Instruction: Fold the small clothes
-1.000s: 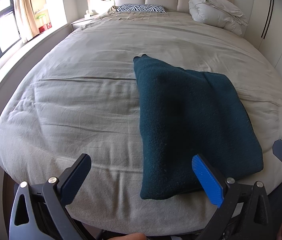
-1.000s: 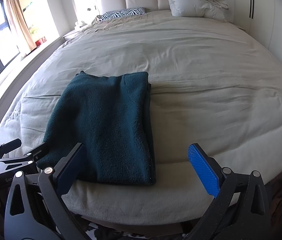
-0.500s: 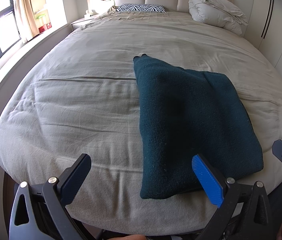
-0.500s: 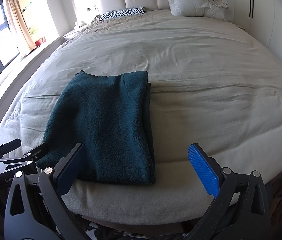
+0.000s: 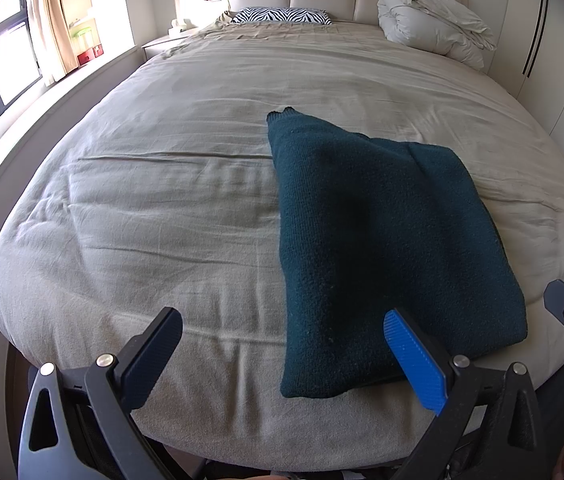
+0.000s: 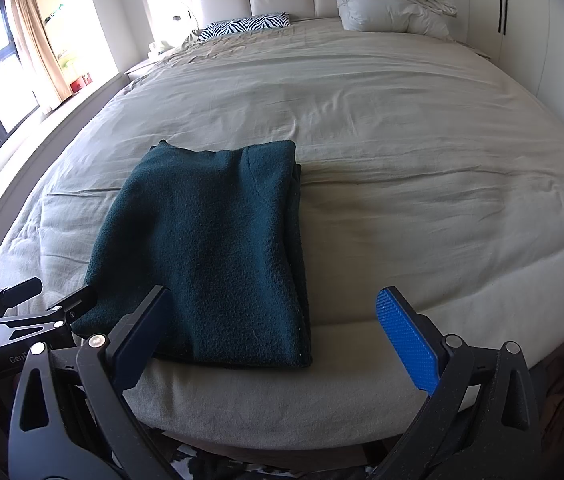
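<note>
A wide bed (image 5: 162, 200) with a beige cover fills the room, and near its foot edge lies a dark teal sweater (image 6: 210, 248), already folded into a neat rectangle, so the folding looks finished or nearly so, though the layers underneath are hidden. The left tool (image 5: 282, 354) and right tool (image 6: 274, 340) both hover spread wide, grasping nothing. Far off, a zebra pillow (image 5: 282, 16) and bundled duvet (image 5: 429, 20) obstruct nothing.
</note>
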{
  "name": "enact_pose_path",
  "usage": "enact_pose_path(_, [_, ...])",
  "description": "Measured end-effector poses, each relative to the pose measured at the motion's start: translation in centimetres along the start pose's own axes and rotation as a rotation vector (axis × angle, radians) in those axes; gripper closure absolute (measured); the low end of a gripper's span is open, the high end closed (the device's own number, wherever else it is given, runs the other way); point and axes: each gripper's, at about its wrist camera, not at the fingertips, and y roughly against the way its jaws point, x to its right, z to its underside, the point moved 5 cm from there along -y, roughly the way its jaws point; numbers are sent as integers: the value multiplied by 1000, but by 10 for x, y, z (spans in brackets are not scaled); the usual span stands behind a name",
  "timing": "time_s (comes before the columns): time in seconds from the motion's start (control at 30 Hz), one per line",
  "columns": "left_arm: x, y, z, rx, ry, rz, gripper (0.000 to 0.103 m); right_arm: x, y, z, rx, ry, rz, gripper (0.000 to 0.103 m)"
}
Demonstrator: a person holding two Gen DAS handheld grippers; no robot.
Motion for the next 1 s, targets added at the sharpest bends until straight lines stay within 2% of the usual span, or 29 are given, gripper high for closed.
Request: enact_pose_path(1.0, [-2, -1, 1, -2, 1, -2, 0, 1, 1, -1, -3, 0, -1, 0])
